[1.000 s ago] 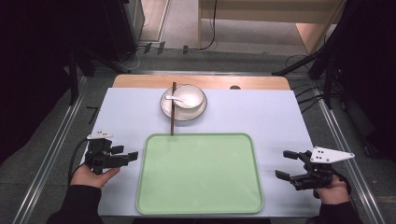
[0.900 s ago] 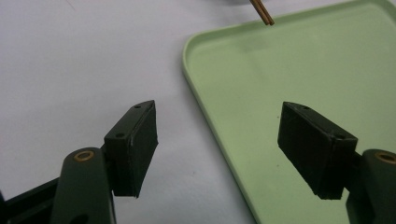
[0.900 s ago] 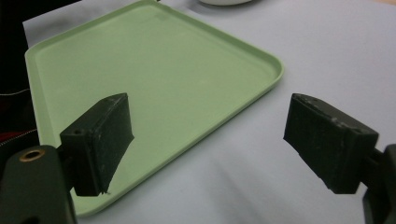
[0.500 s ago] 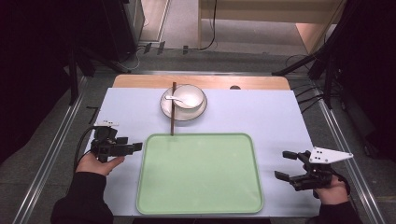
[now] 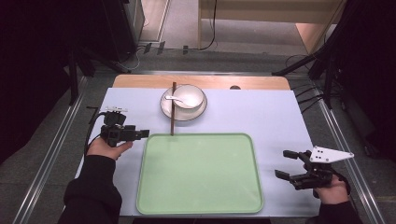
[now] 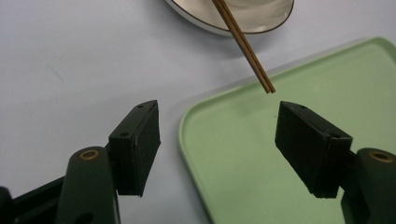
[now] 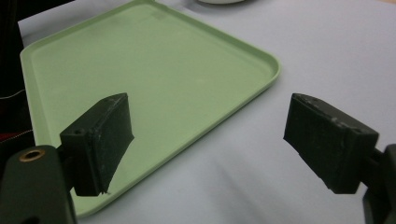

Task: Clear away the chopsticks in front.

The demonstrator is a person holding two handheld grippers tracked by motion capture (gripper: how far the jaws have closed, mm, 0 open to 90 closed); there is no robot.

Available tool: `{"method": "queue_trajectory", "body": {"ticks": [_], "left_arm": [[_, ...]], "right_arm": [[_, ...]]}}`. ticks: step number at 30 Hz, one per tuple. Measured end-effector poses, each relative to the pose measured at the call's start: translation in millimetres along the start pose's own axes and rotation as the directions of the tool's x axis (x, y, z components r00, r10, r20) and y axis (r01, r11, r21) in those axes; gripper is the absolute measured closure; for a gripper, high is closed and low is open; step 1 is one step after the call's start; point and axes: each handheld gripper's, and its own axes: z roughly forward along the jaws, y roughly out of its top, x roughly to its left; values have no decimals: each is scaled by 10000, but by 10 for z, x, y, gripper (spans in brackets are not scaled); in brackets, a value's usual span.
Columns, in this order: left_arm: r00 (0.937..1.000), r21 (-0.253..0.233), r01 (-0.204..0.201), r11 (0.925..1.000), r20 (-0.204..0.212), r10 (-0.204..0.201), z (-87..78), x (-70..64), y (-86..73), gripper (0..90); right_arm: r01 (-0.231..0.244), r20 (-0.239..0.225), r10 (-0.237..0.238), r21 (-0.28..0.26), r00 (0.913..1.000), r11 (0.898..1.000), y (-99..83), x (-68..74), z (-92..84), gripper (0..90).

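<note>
Chopsticks (image 5: 173, 108) lean on bowl (image 5: 183, 102), tips at tray (image 5: 199, 205) far edge. Left gripper (image 5: 143, 134) moved up beside tray's far-left corner, jaws wide, narrowing slightly, nothing between. Likely grab soon. Right gripper (image 5: 284, 164) parked right of tray, open, empty.

A flat green plastic tray (image 5: 200, 175) lies at the near middle of the pale blue table mat (image 5: 261, 114). Behind it stands a white ceramic bowl (image 5: 188, 96) on a round plate (image 5: 166, 108), a white spoon (image 5: 175, 98) inside. Brown wooden chopsticks (image 5: 173, 109) lie across the plate's left side, their near tips at the tray's far edge.
</note>
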Motion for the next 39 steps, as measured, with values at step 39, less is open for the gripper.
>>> {"method": "queue_trajectory", "body": {"ticks": [39], "left_arm": [[9958, 122, 97, 9999, -911, -85, 751, -161, 694, 512]], "right_arm": [[11, -94, -13, -207, 10000, 9998, 9, -9, -15, 157]]}}
